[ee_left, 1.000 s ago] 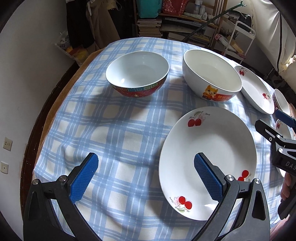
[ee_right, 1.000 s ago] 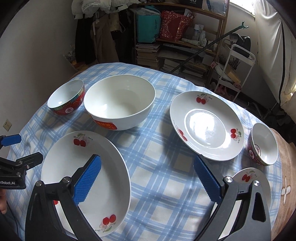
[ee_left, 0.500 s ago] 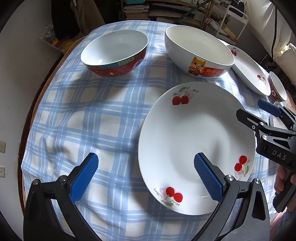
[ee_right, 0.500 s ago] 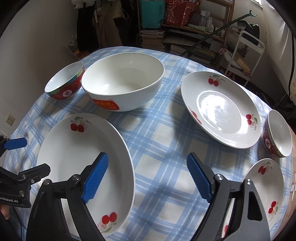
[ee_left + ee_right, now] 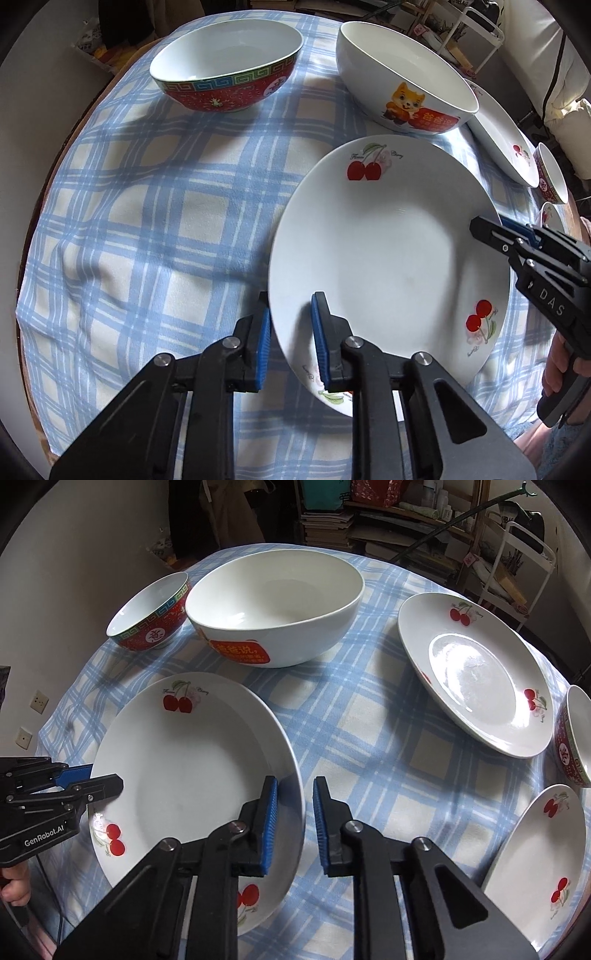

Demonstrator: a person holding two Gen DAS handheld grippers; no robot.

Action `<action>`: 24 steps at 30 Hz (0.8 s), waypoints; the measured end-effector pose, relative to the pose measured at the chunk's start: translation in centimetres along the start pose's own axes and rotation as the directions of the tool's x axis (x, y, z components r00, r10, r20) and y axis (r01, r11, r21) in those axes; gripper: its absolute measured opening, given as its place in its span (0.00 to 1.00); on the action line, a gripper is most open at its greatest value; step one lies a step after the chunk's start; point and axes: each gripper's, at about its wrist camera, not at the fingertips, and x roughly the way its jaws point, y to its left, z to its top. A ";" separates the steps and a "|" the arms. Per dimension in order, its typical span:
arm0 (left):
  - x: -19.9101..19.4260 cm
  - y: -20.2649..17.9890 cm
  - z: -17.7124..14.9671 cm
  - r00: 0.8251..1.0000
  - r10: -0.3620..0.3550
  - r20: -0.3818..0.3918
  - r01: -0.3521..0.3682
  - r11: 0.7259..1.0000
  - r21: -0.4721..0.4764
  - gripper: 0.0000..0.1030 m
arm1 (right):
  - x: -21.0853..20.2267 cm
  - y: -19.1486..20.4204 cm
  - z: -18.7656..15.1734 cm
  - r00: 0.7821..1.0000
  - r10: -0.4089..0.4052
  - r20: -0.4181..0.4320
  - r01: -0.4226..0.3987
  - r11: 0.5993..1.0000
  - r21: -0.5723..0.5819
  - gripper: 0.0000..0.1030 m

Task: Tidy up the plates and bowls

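Note:
A large white cherry plate (image 5: 388, 254) lies on the blue checked tablecloth (image 5: 147, 206). My left gripper (image 5: 291, 332) is shut on its left rim, one pad inside and one outside. My right gripper (image 5: 295, 819) is shut on the opposite rim of the same plate (image 5: 184, 768). The right gripper also shows in the left wrist view (image 5: 517, 240). A red patterned bowl (image 5: 229, 66) and a big white bowl with a cat picture (image 5: 402, 77) stand behind the plate. A second cherry plate (image 5: 472, 672), a small red bowl (image 5: 574, 734) and a smaller cherry plate (image 5: 543, 860) are to the right.
The round table's edge (image 5: 55, 177) curves close on the left, with a wall and sockets (image 5: 38, 701) beyond. Shelves with books (image 5: 369, 520) and a white rack (image 5: 517, 565) stand behind the table.
Both grippers have moved down and forward to the large plate and closed from wide open onto its opposite rims.

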 end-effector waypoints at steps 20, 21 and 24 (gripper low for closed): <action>-1.7 0.5 -1.3 0.997 -0.046 0.065 0.044 0.999 0.022 0.17 | -1.1 -0.5 -1.5 0.999 0.043 -0.023 -0.041 0.998 0.050 0.17; -1.8 0.4 -1.4 0.997 -0.049 0.066 0.047 0.999 0.025 0.17 | -1.3 -0.6 -1.7 0.999 0.042 -0.023 -0.040 0.998 0.052 0.17; -2.2 -0.2 -1.9 0.997 -0.057 0.060 0.055 0.998 0.033 0.16 | -2.1 -0.8 -2.2 0.999 0.039 -0.027 -0.037 0.997 0.063 0.17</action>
